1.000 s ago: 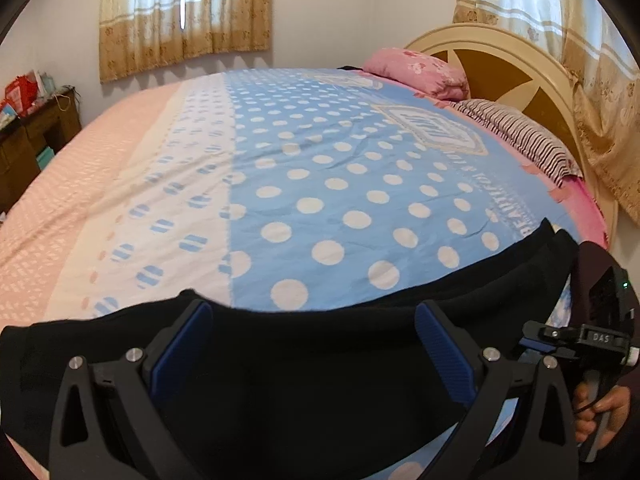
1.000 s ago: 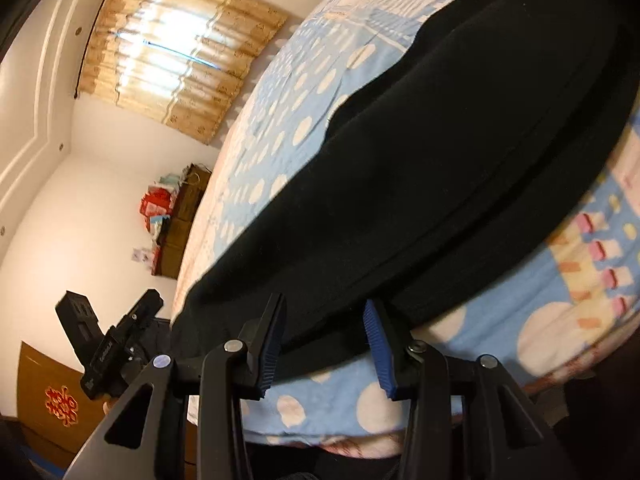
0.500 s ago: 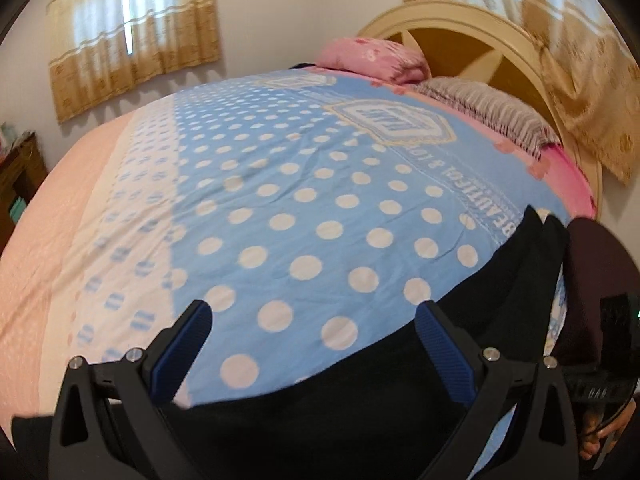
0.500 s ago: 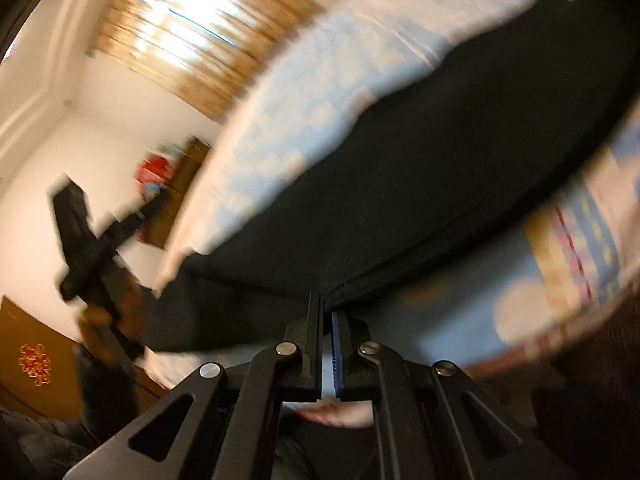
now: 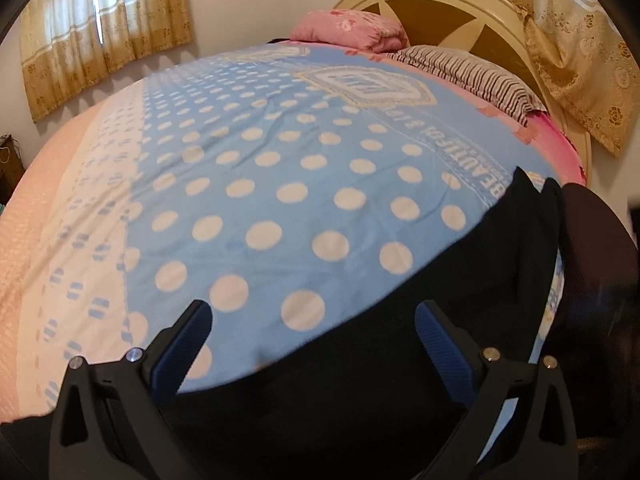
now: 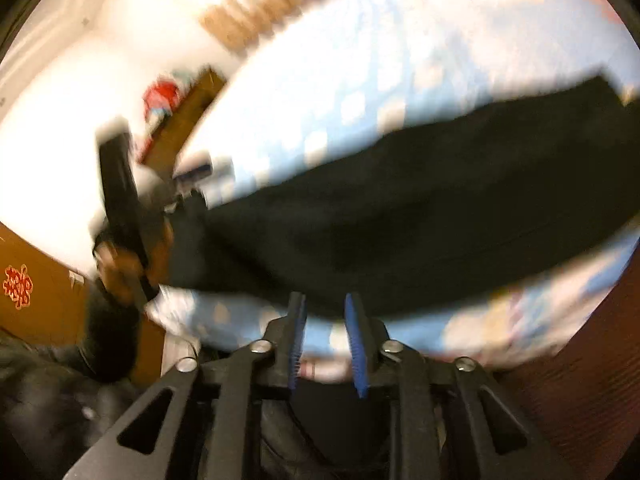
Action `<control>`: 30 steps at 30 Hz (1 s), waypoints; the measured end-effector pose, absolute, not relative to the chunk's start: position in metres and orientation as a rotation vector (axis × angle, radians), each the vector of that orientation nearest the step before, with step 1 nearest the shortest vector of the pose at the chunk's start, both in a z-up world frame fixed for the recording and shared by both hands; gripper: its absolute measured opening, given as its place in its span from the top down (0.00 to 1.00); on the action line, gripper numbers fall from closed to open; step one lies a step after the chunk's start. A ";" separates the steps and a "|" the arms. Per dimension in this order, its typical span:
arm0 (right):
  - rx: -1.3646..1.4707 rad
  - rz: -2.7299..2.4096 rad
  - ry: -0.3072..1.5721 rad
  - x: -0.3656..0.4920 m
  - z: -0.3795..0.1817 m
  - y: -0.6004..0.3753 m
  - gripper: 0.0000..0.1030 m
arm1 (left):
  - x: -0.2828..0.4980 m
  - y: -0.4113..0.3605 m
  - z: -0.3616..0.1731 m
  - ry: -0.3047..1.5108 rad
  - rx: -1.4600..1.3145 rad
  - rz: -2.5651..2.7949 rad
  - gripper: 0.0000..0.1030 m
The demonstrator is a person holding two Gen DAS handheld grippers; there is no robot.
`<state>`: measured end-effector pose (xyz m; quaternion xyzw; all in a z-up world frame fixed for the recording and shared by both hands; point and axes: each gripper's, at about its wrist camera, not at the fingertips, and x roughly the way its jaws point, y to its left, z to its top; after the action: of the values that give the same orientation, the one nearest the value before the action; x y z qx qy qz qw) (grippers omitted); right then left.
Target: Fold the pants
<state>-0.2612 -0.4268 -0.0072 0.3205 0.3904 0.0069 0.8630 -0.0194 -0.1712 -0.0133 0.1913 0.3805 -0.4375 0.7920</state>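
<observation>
Two grippers noted: left gripper (image 5: 312, 332) spread wide over black pants (image 5: 400, 360) along near edge of polka-dot bedspread (image 5: 280, 168), nothing clamped; right gripper (image 6: 325, 316) just reopened, parted, blurred, nothing between pads.

Tons of open bed (image 5: 260, 184) past the pants (image 5: 420, 360); only the pillows (image 5: 472, 72) and headboard (image 5: 452, 4) block the far end.

Left tool (image 5: 312, 330) spread wide over black pants (image 5: 460, 300), bedspread (image 5: 260, 168).
</observation>
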 end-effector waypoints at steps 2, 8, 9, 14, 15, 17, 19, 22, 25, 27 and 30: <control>0.544 -0.054 0.746 -0.254 0.010 -0.440 0.42 | -0.027 -0.164 -0.017 0.822 0.399 -0.931 0.00; 0.205 0.047 0.928 -0.179 -0.004 -0.431 0.65 | -0.050 -0.143 -0.020 0.821 0.326 -0.925 0.00; 0.161 0.063 0.978 -0.171 -0.016 -0.424 0.67 | -0.052 -0.138 -0.020 0.817 0.311 -0.919 0.00; -0.031 0.100 1.075 -0.157 -0.044 -0.403 0.70 | -0.056 -0.121 -0.039 0.847 0.283 -0.855 0.00; -0.039 0.095 1.082 -0.157 -0.042 -0.402 0.72 | -0.056 -0.121 -0.044 0.859 0.290 -0.849 0.00; -0.053 0.097 1.109 -0.157 -0.044 -0.401 0.83 | -0.057 -0.122 -0.055 0.877 0.328 -0.812 0.00; -0.121 0.080 1.128 -0.162 -0.043 -0.394 0.92 | -0.058 -0.123 -0.062 0.875 0.343 -0.799 0.00; -0.210 -0.011 1.105 -0.157 -0.045 -0.379 0.95 | -0.065 -0.125 -0.066 0.843 0.382 -0.777 0.00; -0.284 -0.141 0.987 -0.156 -0.030 -0.375 0.96 | -0.072 -0.128 -0.071 0.821 0.425 -0.756 0.00; -0.239 -0.209 0.902 -0.152 -0.018 -0.384 0.96 | -0.072 -0.126 -0.071 0.824 0.416 -0.755 0.00; -0.226 -0.276 0.819 -0.147 -0.016 -0.389 0.96 | -0.072 -0.127 -0.071 0.827 0.414 -0.747 0.00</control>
<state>-0.1472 -0.3890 -0.0157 -0.1093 0.3962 -0.1334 0.9018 -0.0723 -0.1267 -0.0711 0.1948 0.3896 -0.3520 0.8285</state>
